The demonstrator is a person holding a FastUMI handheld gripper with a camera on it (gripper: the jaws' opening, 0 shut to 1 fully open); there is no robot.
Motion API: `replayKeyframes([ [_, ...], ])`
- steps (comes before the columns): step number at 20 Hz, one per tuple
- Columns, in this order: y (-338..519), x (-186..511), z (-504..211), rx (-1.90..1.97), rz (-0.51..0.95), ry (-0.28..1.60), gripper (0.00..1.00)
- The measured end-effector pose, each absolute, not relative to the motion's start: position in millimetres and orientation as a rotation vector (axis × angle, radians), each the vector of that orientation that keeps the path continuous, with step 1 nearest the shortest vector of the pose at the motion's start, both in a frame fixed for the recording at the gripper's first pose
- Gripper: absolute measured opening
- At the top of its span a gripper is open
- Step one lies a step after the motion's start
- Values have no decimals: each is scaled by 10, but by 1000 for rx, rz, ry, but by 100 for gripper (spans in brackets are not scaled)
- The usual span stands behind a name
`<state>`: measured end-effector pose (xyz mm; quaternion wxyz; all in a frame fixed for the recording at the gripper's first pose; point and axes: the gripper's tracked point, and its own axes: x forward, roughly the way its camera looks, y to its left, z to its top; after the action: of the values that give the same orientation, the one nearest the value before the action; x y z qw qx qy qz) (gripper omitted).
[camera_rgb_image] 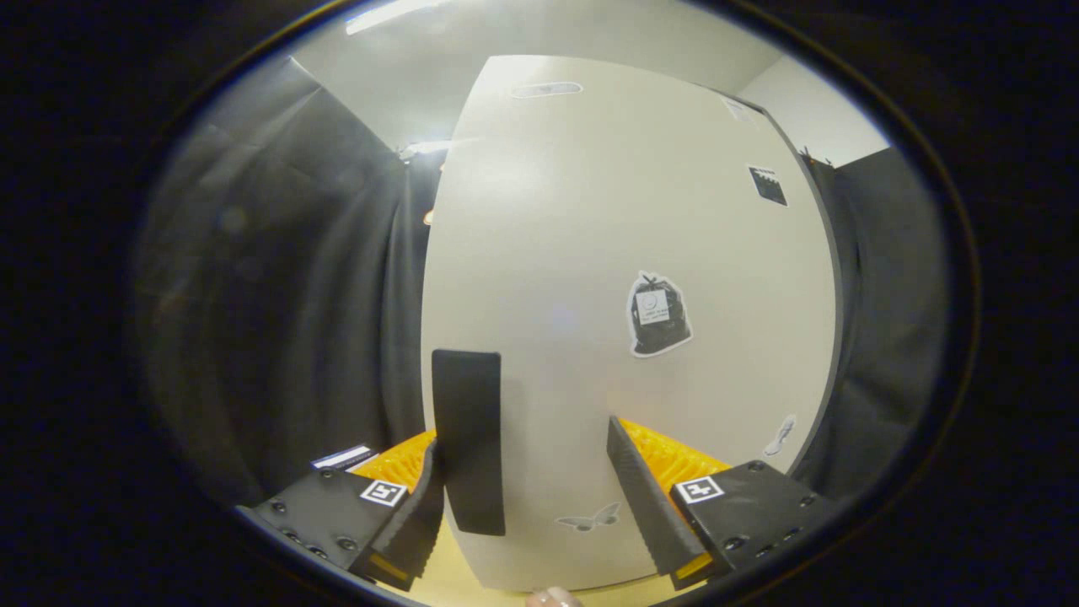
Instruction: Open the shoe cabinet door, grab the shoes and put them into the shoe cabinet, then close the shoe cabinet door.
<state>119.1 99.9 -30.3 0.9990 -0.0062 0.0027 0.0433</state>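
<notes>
Door: the pale cream flat-panel shoe cabinet door (590, 278) stands right in front of the gripper (539, 497), face-on, stickers scattered over it.
Handle: a black upright strip handle (469, 438) sits near the door's left edge, just ahead of the left finger.
Fingers: spread wide, gripping nothing; the handle lies between them, close against the left one, well placed for a pull or a push.
Stage: door looks shut, so this fits either opening it or having closed it.
</notes>
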Motion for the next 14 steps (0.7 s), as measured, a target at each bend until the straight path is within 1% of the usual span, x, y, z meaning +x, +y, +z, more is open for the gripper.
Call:
replayKeyframes([
  [14,1058,1373,-372,10,5,7,99],
])
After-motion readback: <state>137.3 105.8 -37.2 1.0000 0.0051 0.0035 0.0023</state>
